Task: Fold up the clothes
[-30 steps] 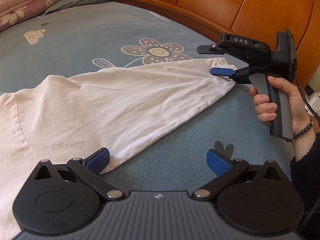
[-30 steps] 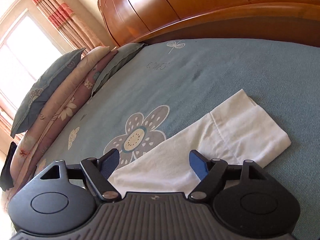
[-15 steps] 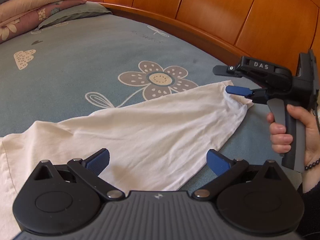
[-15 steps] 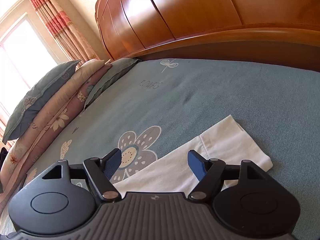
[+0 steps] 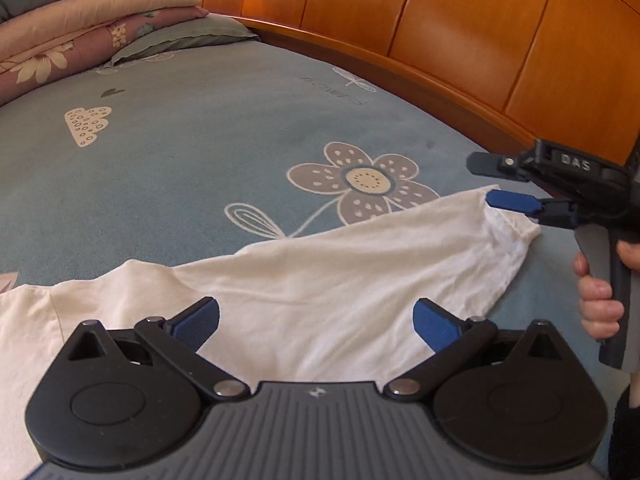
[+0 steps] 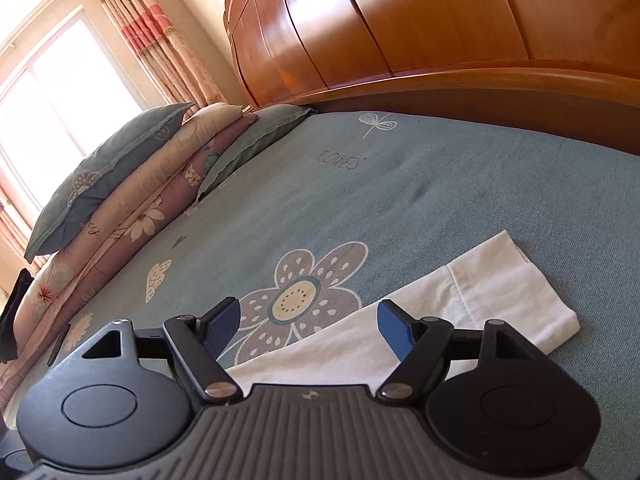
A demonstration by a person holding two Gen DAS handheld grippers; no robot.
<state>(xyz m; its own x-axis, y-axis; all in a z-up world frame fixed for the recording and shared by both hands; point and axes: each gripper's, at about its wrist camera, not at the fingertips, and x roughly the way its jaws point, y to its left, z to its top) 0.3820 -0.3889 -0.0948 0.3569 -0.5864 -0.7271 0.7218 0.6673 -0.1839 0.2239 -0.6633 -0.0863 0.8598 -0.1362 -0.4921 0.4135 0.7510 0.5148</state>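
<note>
A white garment [image 5: 320,272] lies spread on the blue bedspread [image 5: 200,152], one long sleeve running out to the right. My left gripper [image 5: 316,326] hovers open over the sleeve's wide part, nothing between its blue pads. In the left wrist view my right gripper [image 5: 482,180], held by a hand [image 5: 598,300], stands open just above the sleeve's cuff end [image 5: 516,232]. The right wrist view shows that cuff [image 6: 516,292] lying flat on the bed, ahead and to the right of the right gripper [image 6: 309,326], whose pads grip nothing.
A curved wooden headboard [image 5: 460,32] borders the bed's far side. Stacked pillows and a folded quilt [image 6: 132,196] lie at the far left, under a window with striped curtains [image 6: 152,28]. A flower print [image 5: 360,180] marks the bedspread beside the sleeve.
My left gripper has slid sideways so the sleeve now lies under both its pads. My right gripper has lifted a little, and the cuff rests flat on the bed.
</note>
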